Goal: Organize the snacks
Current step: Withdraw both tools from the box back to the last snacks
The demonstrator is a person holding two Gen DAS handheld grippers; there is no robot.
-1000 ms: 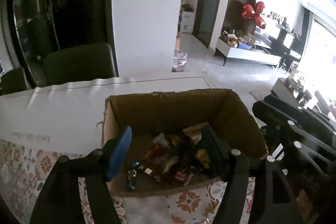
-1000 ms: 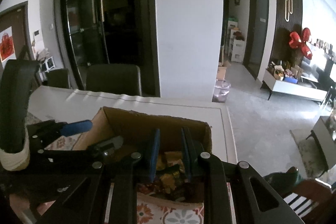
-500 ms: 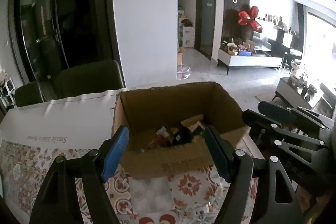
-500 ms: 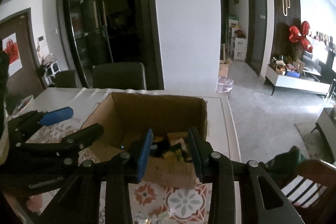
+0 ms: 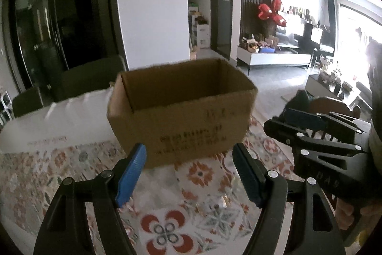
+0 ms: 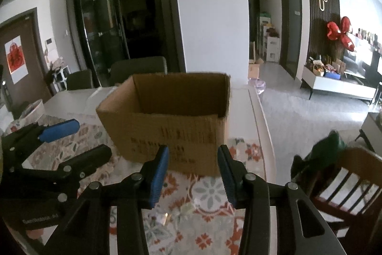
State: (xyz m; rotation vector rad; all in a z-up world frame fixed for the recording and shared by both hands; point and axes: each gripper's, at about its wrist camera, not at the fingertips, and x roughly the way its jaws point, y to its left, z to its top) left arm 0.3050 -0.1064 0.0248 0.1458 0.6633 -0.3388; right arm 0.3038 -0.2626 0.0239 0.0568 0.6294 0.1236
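Progress: the cardboard box (image 5: 181,109) stands upright on the counter (image 5: 59,118), just ahead of both hand-held grippers, open side up. From this low angle only its inner back wall and printed front face show, so I cannot tell what the box holds. On the patterned cloth (image 5: 198,173) below and between the two tools lie a few small shiny wrapped pieces (image 6: 164,216), blurred; judged to be snacks not yet gathered. So sorting appears unfinished: loose pieces on the cloth remain to be picked up and placed.

Left hand-held gripper (image 5: 188,173): blue pads spread wide, nothing between them, nothing touched. The box's front face sits just beyond its tips, apart from them.

Right hand-held gripper (image 6: 192,173): jaws opening, a moderate gap, nothing between them. It is empty and touches neither box nor cloth. The box is directly ahead of its tips, with the loose pieces below and slightly left.

In each view the other tool appears alongside, also empty.

Likely next step: lower one tool to a piece on the cloth.
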